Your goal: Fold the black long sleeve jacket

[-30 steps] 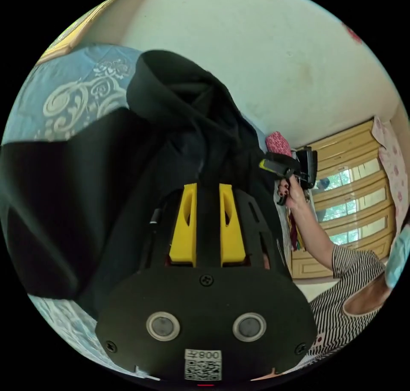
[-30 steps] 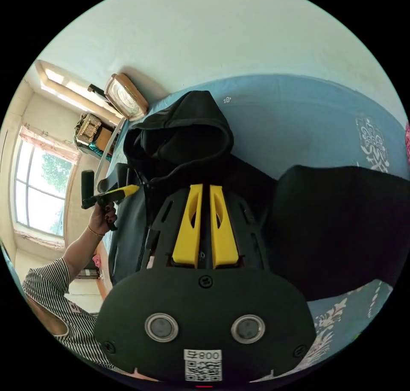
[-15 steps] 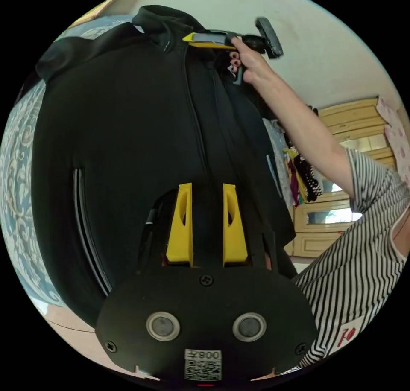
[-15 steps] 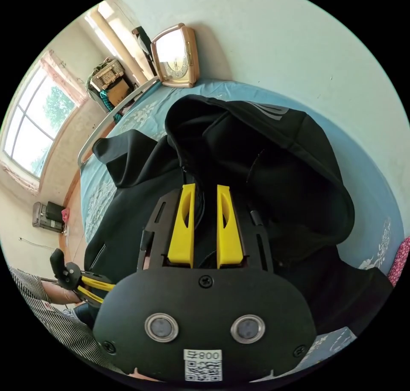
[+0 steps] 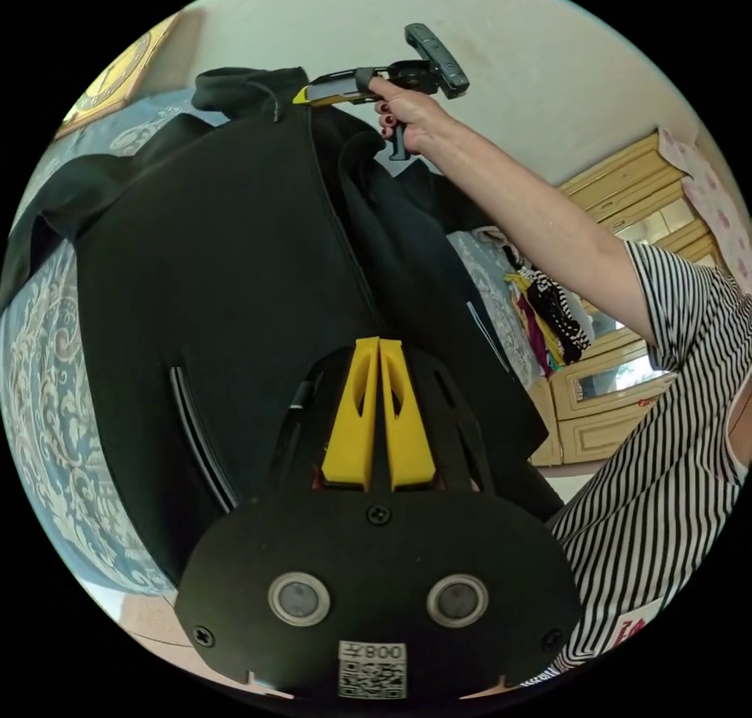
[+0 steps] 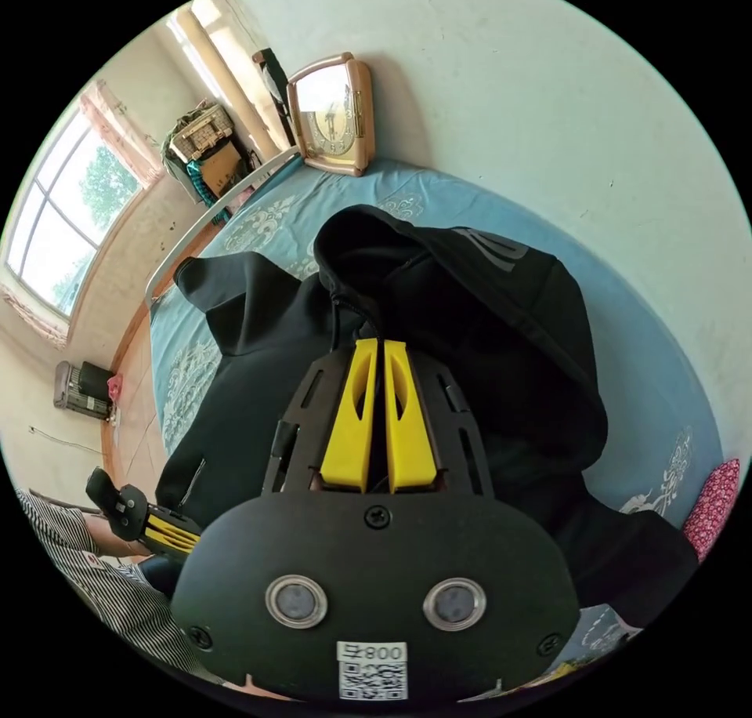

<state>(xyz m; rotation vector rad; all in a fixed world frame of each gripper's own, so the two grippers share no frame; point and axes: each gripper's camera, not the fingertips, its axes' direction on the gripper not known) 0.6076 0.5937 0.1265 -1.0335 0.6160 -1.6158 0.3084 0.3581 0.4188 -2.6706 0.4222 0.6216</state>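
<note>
Black jacket (image 5: 235, 279): spread on the blue patterned bed (image 5: 39, 389). Left claw (image 5: 379, 346): jaws together, clamped on the jacket's hem. Right claw (image 6: 375, 348): jaws together, clamped on the fabric below the hood (image 6: 470, 279).

Black hooded zip jacket (image 5: 235, 263) spread front-up across bed

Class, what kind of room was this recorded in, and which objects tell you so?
Most likely a bedroom: the black jacket lies on a bed with a patterned blue sheet, a clock stands against the wall, and wooden cabinets are nearby.
</note>
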